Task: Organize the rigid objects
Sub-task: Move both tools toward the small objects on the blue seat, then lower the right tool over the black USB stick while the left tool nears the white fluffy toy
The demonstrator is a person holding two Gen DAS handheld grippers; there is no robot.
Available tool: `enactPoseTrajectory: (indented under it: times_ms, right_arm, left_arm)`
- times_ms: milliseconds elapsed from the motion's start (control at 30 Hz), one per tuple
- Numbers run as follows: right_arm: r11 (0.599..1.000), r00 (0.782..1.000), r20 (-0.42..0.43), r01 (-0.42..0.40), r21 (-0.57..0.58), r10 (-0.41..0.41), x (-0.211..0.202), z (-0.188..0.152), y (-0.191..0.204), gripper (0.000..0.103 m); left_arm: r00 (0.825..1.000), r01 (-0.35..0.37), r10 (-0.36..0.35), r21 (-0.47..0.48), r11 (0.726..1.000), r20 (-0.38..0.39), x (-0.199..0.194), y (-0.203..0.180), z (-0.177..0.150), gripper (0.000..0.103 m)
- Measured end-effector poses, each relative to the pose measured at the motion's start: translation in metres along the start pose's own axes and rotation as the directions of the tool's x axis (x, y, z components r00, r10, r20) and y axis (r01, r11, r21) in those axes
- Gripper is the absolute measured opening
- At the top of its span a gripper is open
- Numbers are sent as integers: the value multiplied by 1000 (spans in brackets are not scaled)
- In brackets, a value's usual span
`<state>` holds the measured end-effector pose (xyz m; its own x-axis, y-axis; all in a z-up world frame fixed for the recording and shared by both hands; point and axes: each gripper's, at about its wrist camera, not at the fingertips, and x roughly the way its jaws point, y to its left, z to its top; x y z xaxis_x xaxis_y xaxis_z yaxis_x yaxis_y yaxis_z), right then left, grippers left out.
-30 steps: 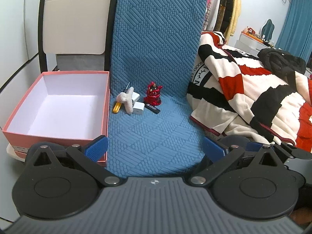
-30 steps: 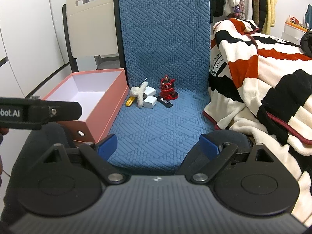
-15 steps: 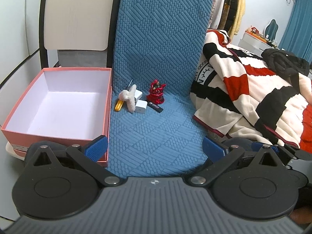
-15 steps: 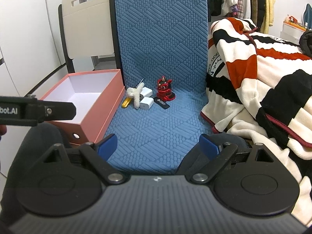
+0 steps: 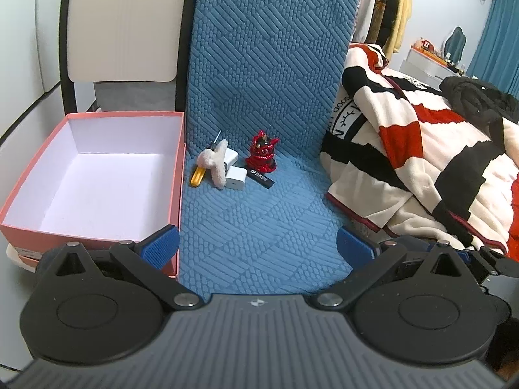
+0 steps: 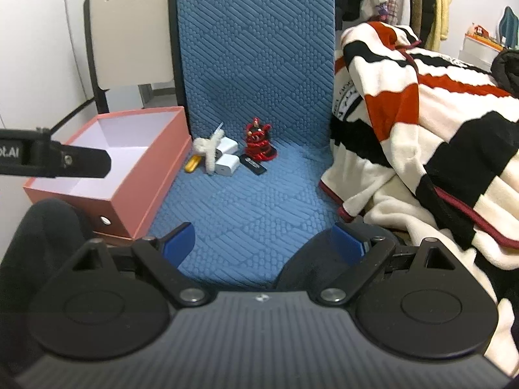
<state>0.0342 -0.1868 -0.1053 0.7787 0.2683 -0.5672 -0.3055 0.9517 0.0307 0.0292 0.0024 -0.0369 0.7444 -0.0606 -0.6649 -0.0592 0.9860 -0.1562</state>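
Left wrist view: left gripper (image 5: 256,246) is hanging released, holding nothing. Box (image 5: 19,214) at 10 o'clock is sitting empty; figurine (image 5: 262,157), chargers (image 5: 235,177), screwdriver (image 5: 198,175) are lying beside it at 12.

Right wrist view: right gripper (image 6: 262,241) is likewise spread, empty. Nothing sorted yet, I judge.

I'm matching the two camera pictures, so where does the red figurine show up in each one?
Left wrist: red figurine just above centre, right of the white chargers.
Right wrist: red figurine above centre, slightly higher in the picture.
Shared landmark: the pink box, to its left in both.
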Motion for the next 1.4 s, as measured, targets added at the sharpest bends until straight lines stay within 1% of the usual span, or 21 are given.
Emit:
enactPoseTrajectory:
  times_ms: [233,367,500,633,700,800,900,1000,1067,1133,1267,1333,1367,1400]
  right_arm:
    - [999,1000,10,-23,29,23,4,4,-10,93]
    - [996,998,24,-66,60,64,12,7,-17,92]
    - [998,998,26,-52,48,51,26,8,-20,92]
    - [998,999,25,-39,50,38,45,9,-24,92]
    - [998,999,28,-36,57,35,55,11,-27,92]
    - [996,999,33,-33,78,30,73,16,-30,92]
    - [994,1000,9,-14,107,13,94,23,-32,92]
    - [986,1000,-12,-4,165,6,114,28,-39,92]
    - [982,1000,-19,9,188,-6,125,33,-41,92]
    - [981,1000,-10,10,196,-8,135,38,-42,92]
    - [977,1000,3,8,214,-9,156,47,-46,92]
    - [973,1000,-10,-7,232,9,168,51,-48,88]
    - [970,1000,-10,-18,241,21,172,52,-49,83]
    - [969,1000,-4,-29,245,31,177,53,-49,83]
  left_arm:
    - [1000,-2,2,-19,1000,-11,13,-1,3,103]
    - [1000,-2,2,-15,1000,-13,26,-1,6,103]
    - [1000,-5,4,-17,1000,-24,48,-1,11,103]
    - [1000,-6,6,-13,1000,-27,74,2,15,103]
    - [1000,-15,14,-28,1000,-27,87,6,18,103]
    - [1000,3,-4,-38,999,-31,106,12,23,103]
    - [999,32,-32,-10,999,-37,125,15,26,103]
    - [999,16,-16,2,1000,-45,147,17,27,103]
    - [999,21,-21,-4,1000,-48,160,21,27,103]
    - [999,24,-24,-6,1000,-48,173,23,29,103]
    - [999,-7,7,-2,1000,-32,195,25,34,103]
    - [1000,-26,26,3,1000,-15,205,26,36,103]
    - [1000,-26,26,6,1000,-10,210,28,37,103]
    - [1000,-26,26,5,1000,-6,217,29,38,103]
